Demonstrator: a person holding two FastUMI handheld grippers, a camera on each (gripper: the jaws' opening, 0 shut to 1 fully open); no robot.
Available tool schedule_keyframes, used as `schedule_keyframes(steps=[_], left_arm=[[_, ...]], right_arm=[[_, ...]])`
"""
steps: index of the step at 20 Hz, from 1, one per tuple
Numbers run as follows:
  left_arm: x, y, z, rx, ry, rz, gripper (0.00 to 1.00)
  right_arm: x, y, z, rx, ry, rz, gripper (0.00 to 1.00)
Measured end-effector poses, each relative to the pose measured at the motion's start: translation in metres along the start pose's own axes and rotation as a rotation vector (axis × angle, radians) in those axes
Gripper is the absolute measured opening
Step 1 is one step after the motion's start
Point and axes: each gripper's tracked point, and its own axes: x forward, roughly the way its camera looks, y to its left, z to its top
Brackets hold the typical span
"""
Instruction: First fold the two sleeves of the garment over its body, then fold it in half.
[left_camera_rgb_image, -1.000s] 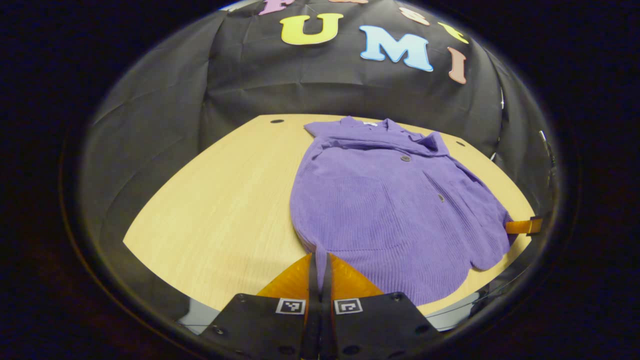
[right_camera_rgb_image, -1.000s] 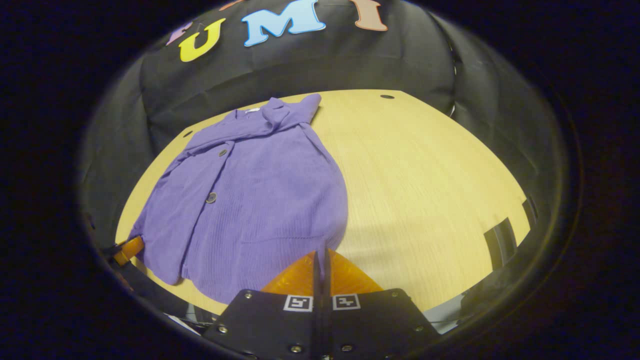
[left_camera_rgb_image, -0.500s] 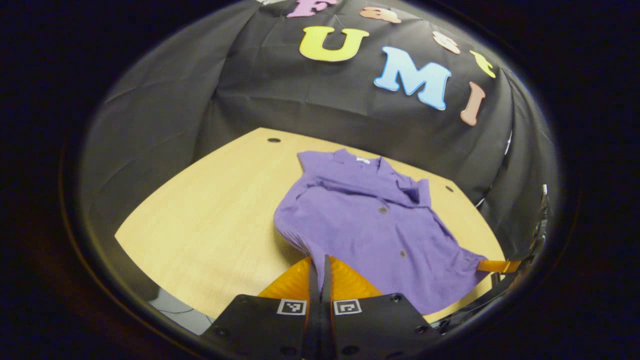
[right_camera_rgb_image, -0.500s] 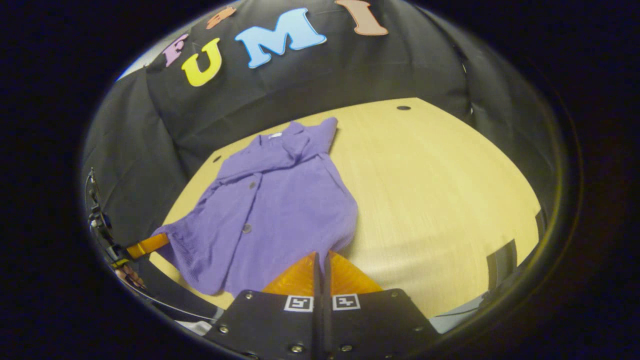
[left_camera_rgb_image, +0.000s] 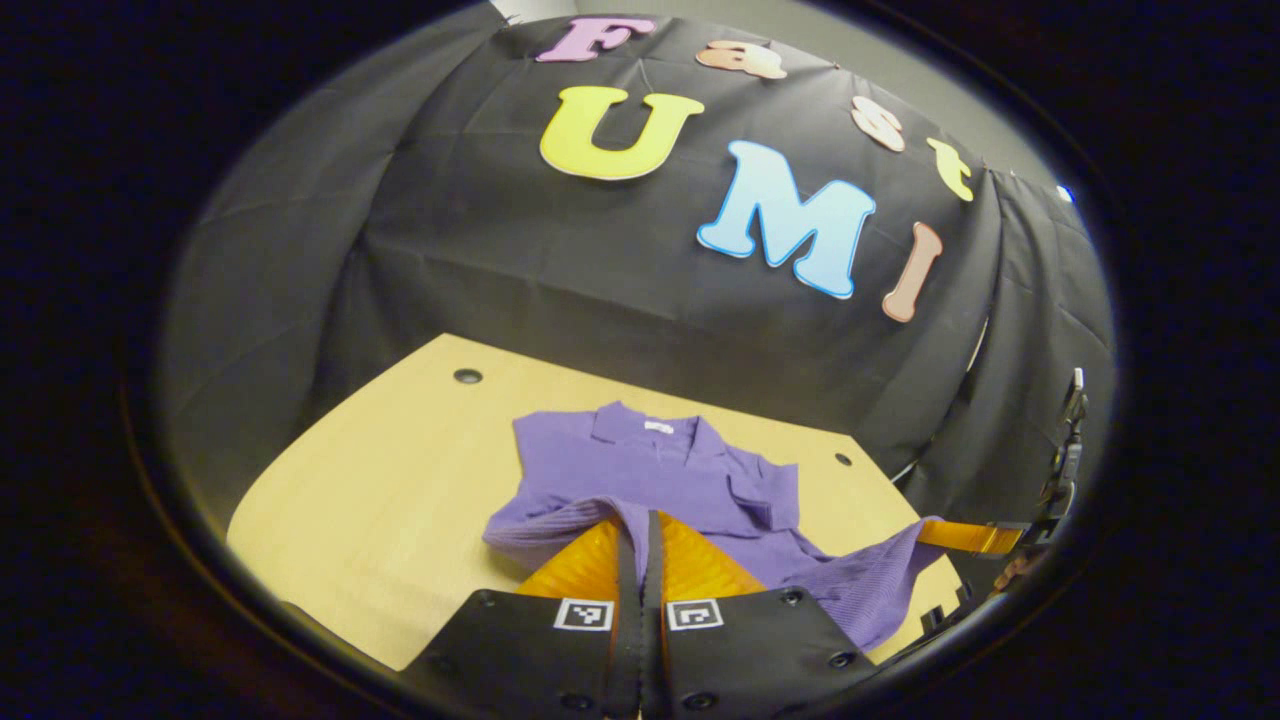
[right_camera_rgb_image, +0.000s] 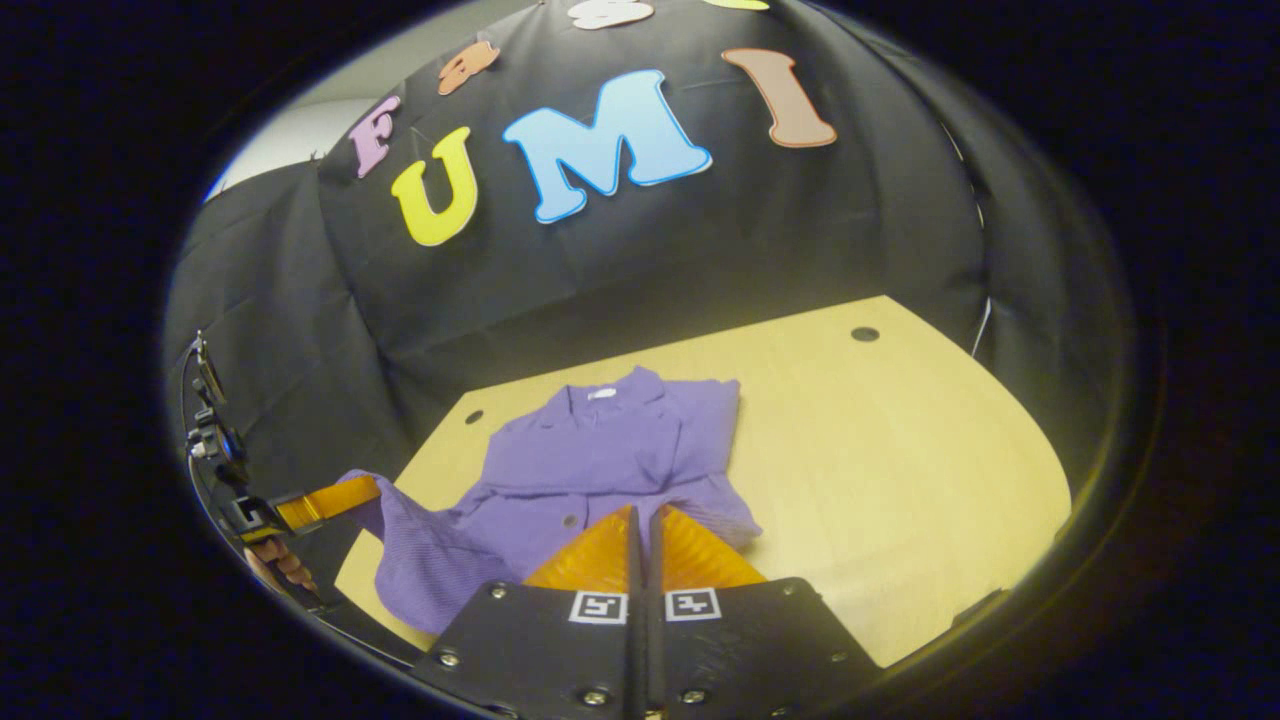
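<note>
Both grippers (left_camera_rgb_image: 637, 520) (right_camera_rgb_image: 640, 515) pinch the purple garment's (left_camera_rgb_image: 640, 470) lifted hem; no legible label.

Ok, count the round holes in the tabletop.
2. One hole lies near the tabletop's far edge, left of the purple shirt; the other hole lies to its right. The shirt may hide more.

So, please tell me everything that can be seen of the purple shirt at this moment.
The purple shirt looks like ribbed knit, with a collar, a small white neck label and dark buttons down the front. Its collar end lies flat on the wooden table near the black wall. The near hem is lifted: the left gripper and the right gripper are each shut on a hem corner, and the cloth sags between them.
</note>
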Motion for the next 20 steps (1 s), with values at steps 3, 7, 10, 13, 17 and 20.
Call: schedule_keyframes(steps=[3,7,10,13,17,20], left_arm=[[0.037,0.000,0.041,0.026,-0.021,-0.026,0.05],[0.087,0.011,0.081,0.048,-0.025,-0.038,0.05],[0.124,0.023,0.100,0.059,-0.028,-0.040,0.05],[0.167,0.037,0.111,0.073,-0.027,-0.032,0.05],[0.215,0.055,0.119,0.089,-0.024,-0.012,0.05],[0.249,0.068,0.121,0.118,-0.025,0.003,0.05]], right_arm=[[0.026,0.005,0.038,-0.015,-0.041,-0.012,0.00],[0.066,0.004,0.082,-0.013,-0.076,-0.040,0.00],[0.096,-0.002,0.105,0.002,-0.083,-0.072,0.00],[0.128,-0.011,0.123,0.018,-0.084,-0.104,0.00],[0.171,-0.026,0.142,0.013,-0.079,-0.152,0.00],[0.204,-0.035,0.149,0.006,-0.070,-0.181,0.00]])
